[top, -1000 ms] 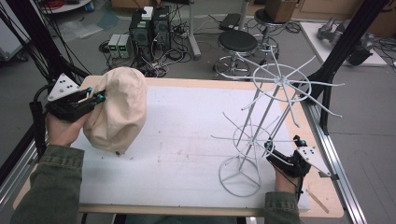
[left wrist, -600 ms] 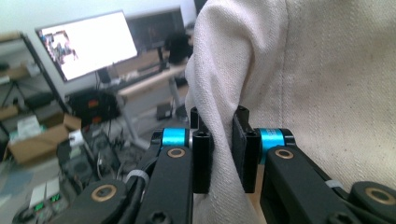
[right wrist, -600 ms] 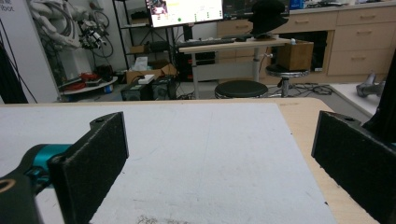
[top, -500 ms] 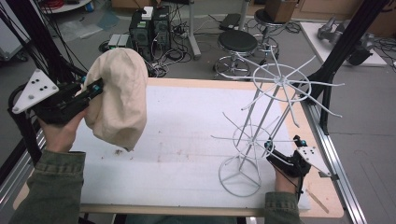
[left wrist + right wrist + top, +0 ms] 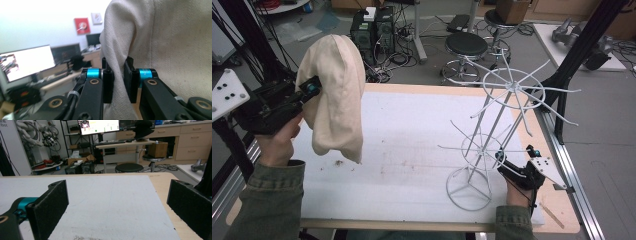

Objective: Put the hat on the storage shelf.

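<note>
The left gripper [image 5: 309, 89] is raised above the left edge of the table [image 5: 422, 89]. Its black fingers [image 5: 108, 86] are closed narrowly on a fold of the cream cloth cap [image 5: 337, 95]. In the left gripper view, the fabric [image 5: 162, 42] passes down between the two fingers and spreads up and to the right of them. In the high view, the cap hangs clear of the table, draped downward from the grip point, with its lower edge above the white foam mat [image 5: 412, 150].

The right gripper [image 5: 512, 167] rests low at the near right of the table, just beside the white wire hat rack [image 5: 497, 130]. Its fingers [image 5: 48, 205] stand wide apart with nothing between them; the right gripper view shows bare mat [image 5: 110, 205] in the gap. The rack stands upright on its ring base on the right half of the mat, with wire spokes radiating at two levels.

The mat covers most of the wooden table and carries faint brown marks near its centre. Beyond the far edge stand black round stools [image 5: 467, 46], computer towers [image 5: 374, 27] with loose cables on a grey floor, and black frame posts [image 5: 592, 45]. The right gripper view adds a lit monitor [image 5: 98, 126] on a desk and wooden drawers [image 5: 192, 140].
</note>
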Tool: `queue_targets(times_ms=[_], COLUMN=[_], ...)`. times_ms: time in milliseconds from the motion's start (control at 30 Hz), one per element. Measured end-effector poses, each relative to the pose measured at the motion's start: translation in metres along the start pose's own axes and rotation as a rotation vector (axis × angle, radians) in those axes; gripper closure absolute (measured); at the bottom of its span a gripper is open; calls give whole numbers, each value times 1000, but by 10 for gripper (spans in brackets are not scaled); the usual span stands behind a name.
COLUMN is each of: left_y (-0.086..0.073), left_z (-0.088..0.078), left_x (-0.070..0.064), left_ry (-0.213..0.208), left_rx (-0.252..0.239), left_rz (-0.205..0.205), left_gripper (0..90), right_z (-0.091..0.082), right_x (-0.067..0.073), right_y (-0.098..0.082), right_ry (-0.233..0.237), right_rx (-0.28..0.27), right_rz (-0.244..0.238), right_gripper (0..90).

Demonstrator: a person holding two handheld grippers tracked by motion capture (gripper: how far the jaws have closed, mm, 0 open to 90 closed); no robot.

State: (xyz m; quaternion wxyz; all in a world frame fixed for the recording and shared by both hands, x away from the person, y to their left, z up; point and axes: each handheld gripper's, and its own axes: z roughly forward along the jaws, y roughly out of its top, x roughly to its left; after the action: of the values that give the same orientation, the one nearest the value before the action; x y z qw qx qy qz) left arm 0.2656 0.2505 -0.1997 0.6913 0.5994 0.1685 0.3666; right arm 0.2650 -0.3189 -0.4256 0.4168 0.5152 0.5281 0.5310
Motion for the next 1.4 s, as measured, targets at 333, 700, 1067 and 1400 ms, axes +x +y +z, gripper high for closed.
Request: queue_targets(times_ms=[333, 700, 1067, 1400], left_y=[12, 18, 16, 1], left_z=[14, 37, 69, 104], left_x=[-14, -28, -40, -44], left_ry=[-81, -192, -276, -315], left_rx=[-104, -160, -168, -163], left_rz=[-3, -23, -41, -83], left_gripper=[805, 803, 802, 802], right_z=[0, 0, 0, -1], right_x=[0, 0, 0, 0], right_y=[0, 0, 0, 0], right_ry=[3, 8, 13, 21], right_rx=[0, -2, -2, -1], right_rz=[0, -1, -2, -8], right_gripper=[29, 29, 29, 29])
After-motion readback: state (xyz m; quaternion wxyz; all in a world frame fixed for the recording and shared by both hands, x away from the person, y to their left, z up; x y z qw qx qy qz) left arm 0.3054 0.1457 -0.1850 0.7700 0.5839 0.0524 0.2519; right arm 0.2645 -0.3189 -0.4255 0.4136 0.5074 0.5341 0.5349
